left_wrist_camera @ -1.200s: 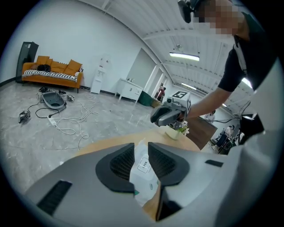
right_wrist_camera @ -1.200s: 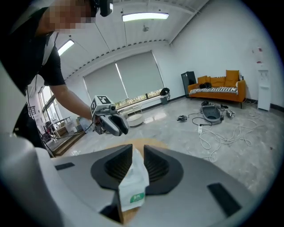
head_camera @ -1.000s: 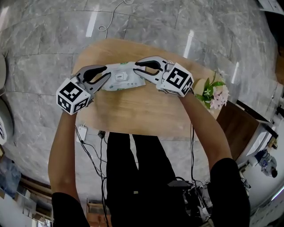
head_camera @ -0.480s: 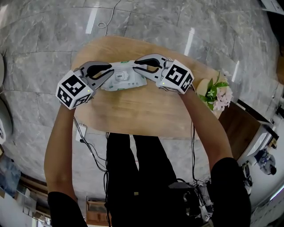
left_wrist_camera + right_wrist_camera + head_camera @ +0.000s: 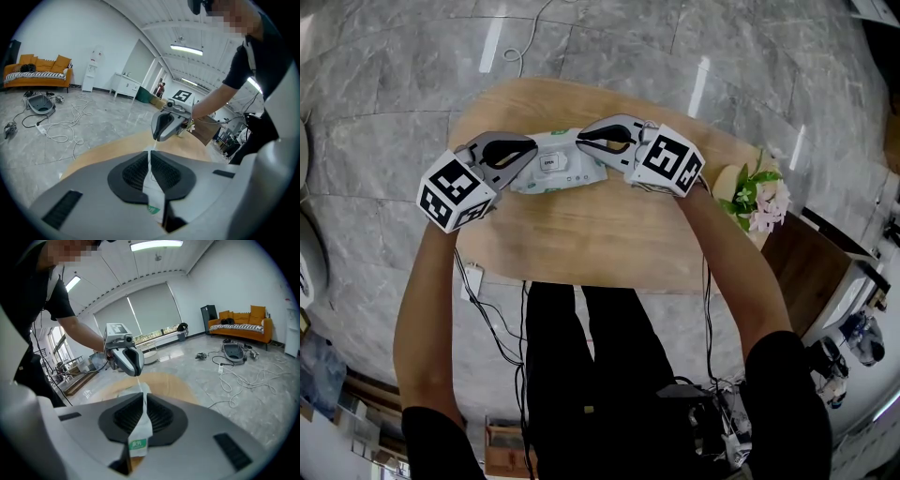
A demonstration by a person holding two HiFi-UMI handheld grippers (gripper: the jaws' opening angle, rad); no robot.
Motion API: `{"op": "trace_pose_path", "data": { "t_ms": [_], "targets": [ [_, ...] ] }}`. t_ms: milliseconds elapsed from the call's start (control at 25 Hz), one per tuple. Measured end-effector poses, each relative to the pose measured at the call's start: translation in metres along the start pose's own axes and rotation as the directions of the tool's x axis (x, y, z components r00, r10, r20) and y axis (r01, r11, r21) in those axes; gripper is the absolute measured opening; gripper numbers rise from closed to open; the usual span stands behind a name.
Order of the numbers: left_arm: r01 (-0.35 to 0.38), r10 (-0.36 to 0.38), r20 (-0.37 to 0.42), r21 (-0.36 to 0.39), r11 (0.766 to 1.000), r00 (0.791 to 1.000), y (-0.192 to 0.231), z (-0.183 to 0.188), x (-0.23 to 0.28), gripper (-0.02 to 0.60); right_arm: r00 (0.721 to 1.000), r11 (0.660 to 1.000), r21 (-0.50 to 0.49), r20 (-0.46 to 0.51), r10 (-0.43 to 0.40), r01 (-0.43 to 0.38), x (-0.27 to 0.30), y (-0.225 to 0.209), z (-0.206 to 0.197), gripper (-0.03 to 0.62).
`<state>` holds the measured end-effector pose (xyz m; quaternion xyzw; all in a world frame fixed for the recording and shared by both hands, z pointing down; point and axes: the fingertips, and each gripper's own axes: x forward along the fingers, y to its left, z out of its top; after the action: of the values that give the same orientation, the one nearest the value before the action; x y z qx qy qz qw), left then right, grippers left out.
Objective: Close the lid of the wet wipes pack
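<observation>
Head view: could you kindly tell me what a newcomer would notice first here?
The white, green-printed wet wipes pack is held mid-table, its left end pinched in the left tongs, its right end in the right tongs. Pink flowers sit at the right edge of the round wooden table.

An open, office-like lab hall: grey marble floor [image 5: 394,75], orange sofa [image 5: 37,70] (loose cables [image 5: 58,130] nearby), ceiling strip lights [image 5: 187,48], wide window blinds [image 5: 152,310].
</observation>
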<state>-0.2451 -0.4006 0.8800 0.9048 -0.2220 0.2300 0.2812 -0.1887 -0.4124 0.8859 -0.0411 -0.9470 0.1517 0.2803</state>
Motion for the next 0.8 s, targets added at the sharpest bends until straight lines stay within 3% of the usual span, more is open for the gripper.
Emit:
{"op": "trace_pose_path", "data": {
  "t_ms": [800],
  "targets": [
    [0.008,-0.009,-0.015,-0.039,0.999,1.0,-0.025,-0.024,0.0,0.028,0.999,0.999,0.044,-0.031,0.029,-0.028,0.003,0.032,-0.019,0.034]
  ]
}}
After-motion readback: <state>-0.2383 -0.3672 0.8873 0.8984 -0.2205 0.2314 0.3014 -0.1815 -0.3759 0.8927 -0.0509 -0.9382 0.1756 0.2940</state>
